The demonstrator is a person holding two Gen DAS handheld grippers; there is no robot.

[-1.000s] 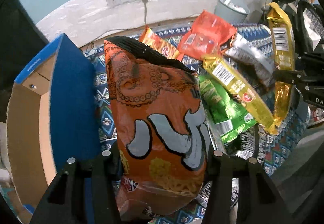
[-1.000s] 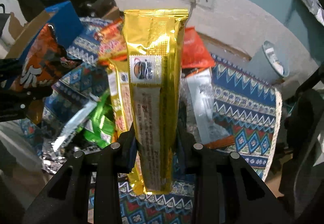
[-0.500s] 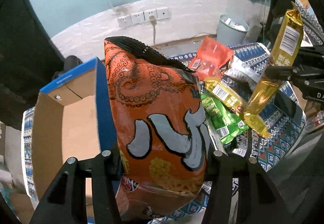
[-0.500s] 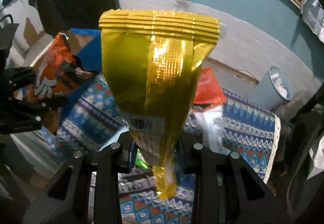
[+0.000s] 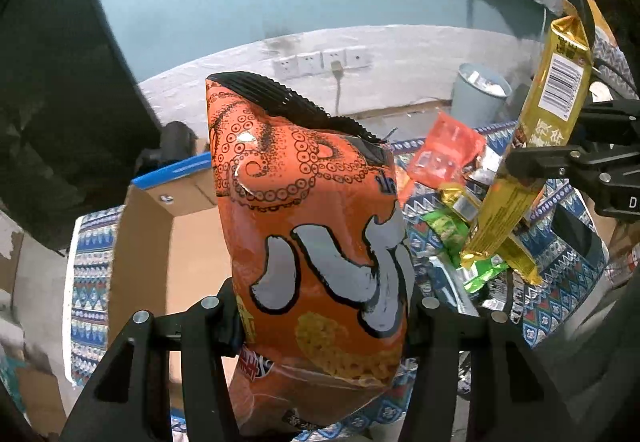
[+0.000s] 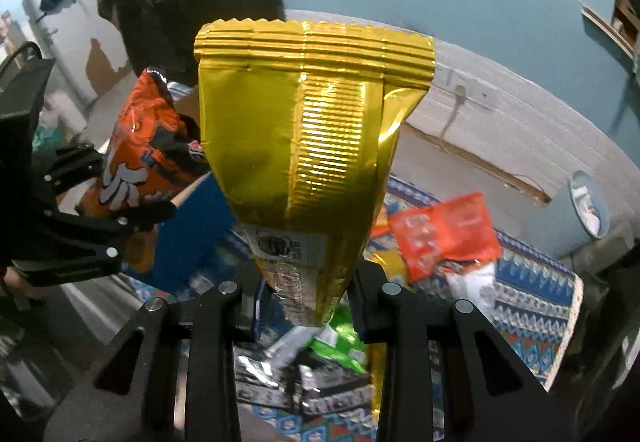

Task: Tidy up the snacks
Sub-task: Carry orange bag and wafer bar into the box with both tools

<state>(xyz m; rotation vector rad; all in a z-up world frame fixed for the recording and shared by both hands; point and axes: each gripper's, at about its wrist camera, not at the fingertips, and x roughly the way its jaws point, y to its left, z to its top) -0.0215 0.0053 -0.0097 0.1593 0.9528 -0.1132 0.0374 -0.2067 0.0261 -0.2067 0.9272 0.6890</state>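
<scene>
Two claws: both carry a snack, lifted clear of the cloth.
L claw (image 5: pixel 320 326): clamped on orange puffed bag (image 5: pixel 312 234), low on its body.
R claw (image 6: pixel 304 306): nipped tight on gold foil pack (image 6: pixel 308 146), near bottom.
Box (image 5: pixel 168 242): open carton, 9 o'clock of orange bag.
Pile (image 5: pixel 452 186): loose packs, 3 o'clock, on patterned cloth (image 5: pixel 90 262).
Handling: likely light, air-filled, crushable; foil slippery, so grip the seam or lower body.

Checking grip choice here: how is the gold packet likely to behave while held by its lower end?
The gold packet is probably light: it stands upright from a pinch in the right gripper. Its glossy foil looks slippery. It narrows at the grip, so likely soft and crushable.
</scene>
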